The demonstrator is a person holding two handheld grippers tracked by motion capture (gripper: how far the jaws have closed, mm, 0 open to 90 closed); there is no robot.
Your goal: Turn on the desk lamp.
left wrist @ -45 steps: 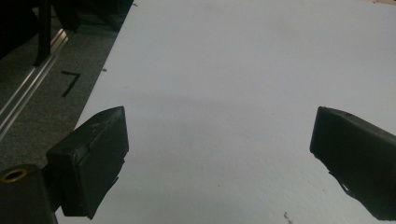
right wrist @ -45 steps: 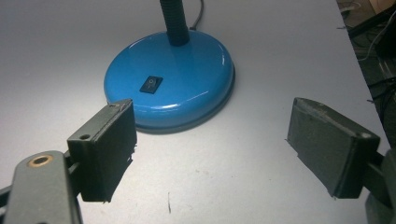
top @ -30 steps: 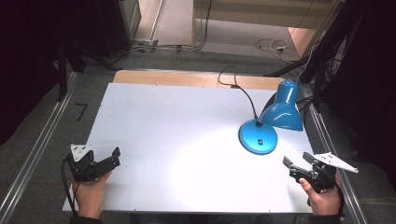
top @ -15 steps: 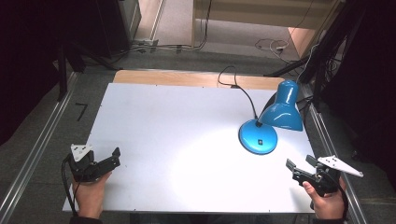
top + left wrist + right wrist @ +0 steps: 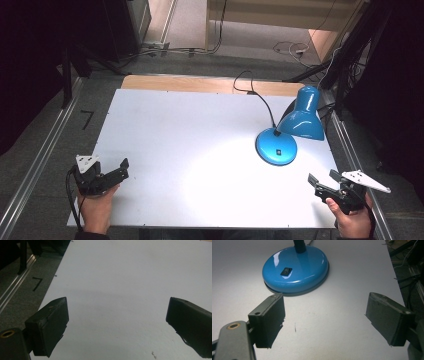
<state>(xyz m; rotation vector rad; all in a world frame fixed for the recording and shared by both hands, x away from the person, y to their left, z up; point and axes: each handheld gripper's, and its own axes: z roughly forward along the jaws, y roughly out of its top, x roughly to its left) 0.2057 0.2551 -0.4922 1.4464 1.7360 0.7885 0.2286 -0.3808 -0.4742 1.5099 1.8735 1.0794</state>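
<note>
Blue desk lamp (image 5: 287, 131) lit, standing untouched at the table's (image 5: 190, 140) far right. Right gripper (image 5: 324, 183) just near of its base, jaws apart, empty; rocker switch (image 5: 286, 271) not yet reached. Left gripper (image 5: 116, 171) well left of lamp, jaws apart, idle. Judged: barely started.

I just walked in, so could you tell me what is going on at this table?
A person holds a gripper in each hand over a white table. The right gripper sits near a lit blue desk lamp, jaws open toward its base; the left gripper is open at the near left corner. Neither holds anything.
</note>
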